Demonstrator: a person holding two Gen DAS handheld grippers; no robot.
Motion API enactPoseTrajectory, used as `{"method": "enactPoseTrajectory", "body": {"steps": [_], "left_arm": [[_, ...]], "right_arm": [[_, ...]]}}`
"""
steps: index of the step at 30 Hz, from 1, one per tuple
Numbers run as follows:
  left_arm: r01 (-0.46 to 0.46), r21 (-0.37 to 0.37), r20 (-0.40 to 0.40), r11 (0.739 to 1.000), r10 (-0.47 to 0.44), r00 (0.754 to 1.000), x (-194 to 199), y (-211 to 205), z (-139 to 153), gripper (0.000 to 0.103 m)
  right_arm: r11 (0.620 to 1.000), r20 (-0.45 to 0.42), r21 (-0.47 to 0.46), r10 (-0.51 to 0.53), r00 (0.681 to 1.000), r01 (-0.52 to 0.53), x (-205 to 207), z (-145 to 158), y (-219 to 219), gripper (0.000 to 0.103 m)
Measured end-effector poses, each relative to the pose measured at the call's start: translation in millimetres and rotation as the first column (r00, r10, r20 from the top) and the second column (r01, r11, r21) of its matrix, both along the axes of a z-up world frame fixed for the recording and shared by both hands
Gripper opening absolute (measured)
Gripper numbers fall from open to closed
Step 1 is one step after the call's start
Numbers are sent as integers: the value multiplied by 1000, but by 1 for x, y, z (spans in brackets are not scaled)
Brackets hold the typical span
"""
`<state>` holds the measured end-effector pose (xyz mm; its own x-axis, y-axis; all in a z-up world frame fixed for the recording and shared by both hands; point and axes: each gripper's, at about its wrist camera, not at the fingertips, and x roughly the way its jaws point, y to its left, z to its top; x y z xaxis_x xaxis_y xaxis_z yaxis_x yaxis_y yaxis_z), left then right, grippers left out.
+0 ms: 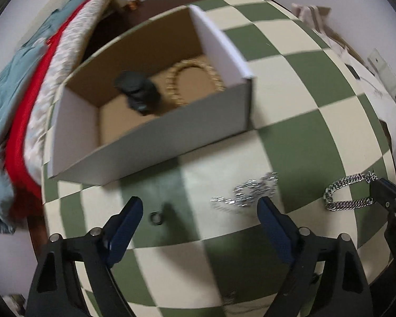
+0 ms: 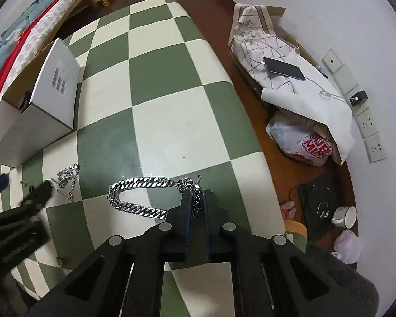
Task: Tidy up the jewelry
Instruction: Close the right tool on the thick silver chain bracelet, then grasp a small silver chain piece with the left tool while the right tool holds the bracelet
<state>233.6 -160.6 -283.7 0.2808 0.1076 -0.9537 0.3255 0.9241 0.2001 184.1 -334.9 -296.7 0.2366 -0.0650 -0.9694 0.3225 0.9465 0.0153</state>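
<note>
On the green-and-cream checked table [image 2: 155,84] lies a thick silver curb chain [image 2: 134,185], and my right gripper [image 2: 196,198] is shut on its clasp end. This chain [image 1: 343,192] also shows at the right of the left wrist view. My left gripper [image 1: 199,206] is open just above the table, its right fingertip beside a tangled thin silver chain [image 1: 250,190]. A small dark ring [image 1: 155,217] lies between the left fingers. An open white cardboard box [image 1: 155,137] holds a gold chain [image 1: 192,79] and a black object [image 1: 138,92].
A bed with red and blue covers [image 1: 21,121] runs along the table's left side. Right of the table stand a cloth-covered chair with a phone [image 2: 283,68], a plastic bag [image 2: 301,142], a mug [image 2: 345,216] and dark items on the floor.
</note>
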Motion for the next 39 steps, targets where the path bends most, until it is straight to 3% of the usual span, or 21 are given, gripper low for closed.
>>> {"method": "enactPoseTrajectory", "body": {"steps": [3, 7, 9, 11, 13, 17, 23, 39], "left_arm": [[27, -5, 7, 1000, -27, 1000, -2, -9, -2, 85], [54, -43, 6, 998, -54, 999, -7, -14, -1, 68], [61, -79, -4, 995, -62, 998, -6, -16, -1, 53], [72, -135, -24, 988, -76, 997, -7, -19, 1, 25], [90, -126, -15, 988, -93, 996, -9, -23, 2, 10], [96, -122, 21, 988, -94, 995, -15, -20, 7, 3], [66, -122, 66, 990, -58, 996, -20, 2, 24, 2], [37, -184, 198, 982, 0, 980, -48, 48, 96, 2]], "right_arm": [[1000, 4, 10, -8, 1000, 8, 0, 0, -3, 8], [1000, 4, 11, -5, 1000, 5, 0, 0, -5, 8], [1000, 5, 13, -7, 1000, 7, 0, 1, -5, 8], [1000, 5, 14, -8, 1000, 8, 0, 1, -5, 8], [1000, 6, 12, -8, 1000, 8, 0, 1, -5, 8], [1000, 4, 20, -11, 1000, 11, 0, 1, -8, 8], [999, 26, 45, -20, 999, 19, -5, 7, -9, 8], [997, 179, 72, 23, 984, -36, -19, 83, 27, 5]]}}
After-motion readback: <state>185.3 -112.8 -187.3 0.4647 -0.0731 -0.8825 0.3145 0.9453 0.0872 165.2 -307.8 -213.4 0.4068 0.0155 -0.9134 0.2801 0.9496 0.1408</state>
